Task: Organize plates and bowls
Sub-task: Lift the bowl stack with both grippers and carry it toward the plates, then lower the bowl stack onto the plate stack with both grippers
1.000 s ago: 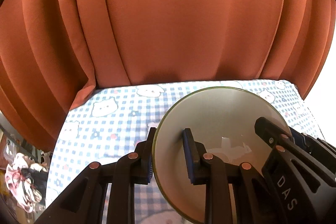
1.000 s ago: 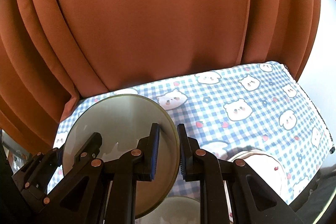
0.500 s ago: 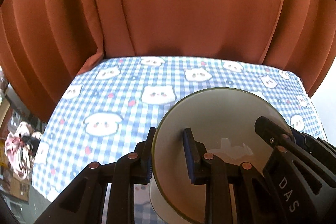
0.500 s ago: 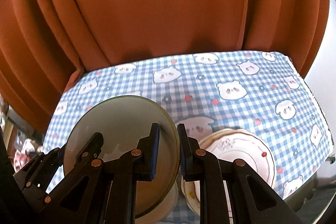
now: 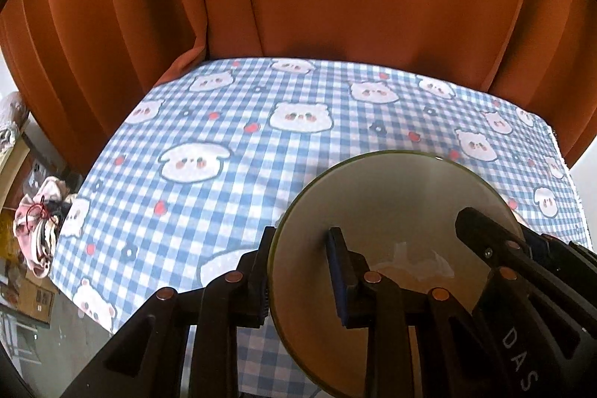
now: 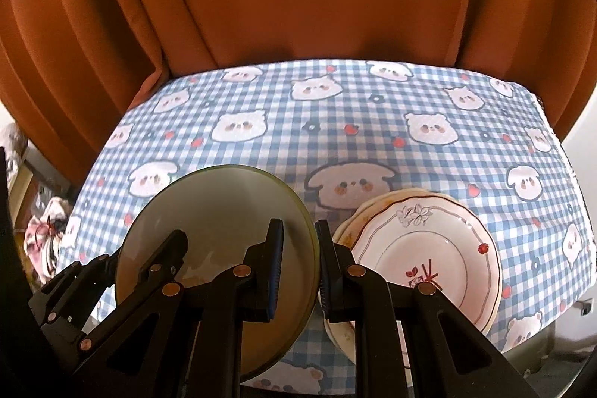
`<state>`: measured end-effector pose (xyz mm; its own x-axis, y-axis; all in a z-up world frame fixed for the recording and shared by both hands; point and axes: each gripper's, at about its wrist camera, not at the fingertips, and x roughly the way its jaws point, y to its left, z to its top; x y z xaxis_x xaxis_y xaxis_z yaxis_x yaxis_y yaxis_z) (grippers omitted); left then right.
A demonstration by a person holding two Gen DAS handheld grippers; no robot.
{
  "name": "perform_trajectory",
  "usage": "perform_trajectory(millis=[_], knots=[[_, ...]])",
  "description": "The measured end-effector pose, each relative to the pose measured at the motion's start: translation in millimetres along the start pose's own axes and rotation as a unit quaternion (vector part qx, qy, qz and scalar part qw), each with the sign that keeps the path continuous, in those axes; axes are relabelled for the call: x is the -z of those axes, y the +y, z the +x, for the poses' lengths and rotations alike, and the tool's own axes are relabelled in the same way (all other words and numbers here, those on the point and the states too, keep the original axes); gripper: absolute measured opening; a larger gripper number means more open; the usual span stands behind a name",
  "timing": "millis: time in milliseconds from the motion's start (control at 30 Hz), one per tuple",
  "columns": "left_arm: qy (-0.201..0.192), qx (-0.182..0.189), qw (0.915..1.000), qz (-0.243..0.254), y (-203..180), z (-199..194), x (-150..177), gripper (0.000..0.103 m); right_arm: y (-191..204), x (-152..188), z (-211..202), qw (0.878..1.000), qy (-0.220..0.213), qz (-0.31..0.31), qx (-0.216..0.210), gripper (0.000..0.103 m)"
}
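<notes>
Bowl (image 6: 224,234) hangs between both tools above the table (image 5: 306,152): the left tool (image 5: 298,275) and right tool (image 6: 300,271) are each clamped on opposite rims, one finger inside, one outside. To set it down well, I judge both should lower together, level, keeping it clear of the plates (image 6: 429,248) stacked just right.
</notes>
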<state>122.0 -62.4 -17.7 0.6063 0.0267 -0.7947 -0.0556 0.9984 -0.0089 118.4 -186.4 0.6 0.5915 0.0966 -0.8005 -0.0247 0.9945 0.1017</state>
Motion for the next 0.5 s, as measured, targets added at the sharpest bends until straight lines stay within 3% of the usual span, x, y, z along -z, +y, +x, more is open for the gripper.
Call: perform_trajectory(millis=[500], knots=[[0.055, -0.005, 0.9983, -0.018, 9, 28, 12, 0.025, 6, 8, 30, 0.999, 0.046, -0.019, -0.006, 0.020]])
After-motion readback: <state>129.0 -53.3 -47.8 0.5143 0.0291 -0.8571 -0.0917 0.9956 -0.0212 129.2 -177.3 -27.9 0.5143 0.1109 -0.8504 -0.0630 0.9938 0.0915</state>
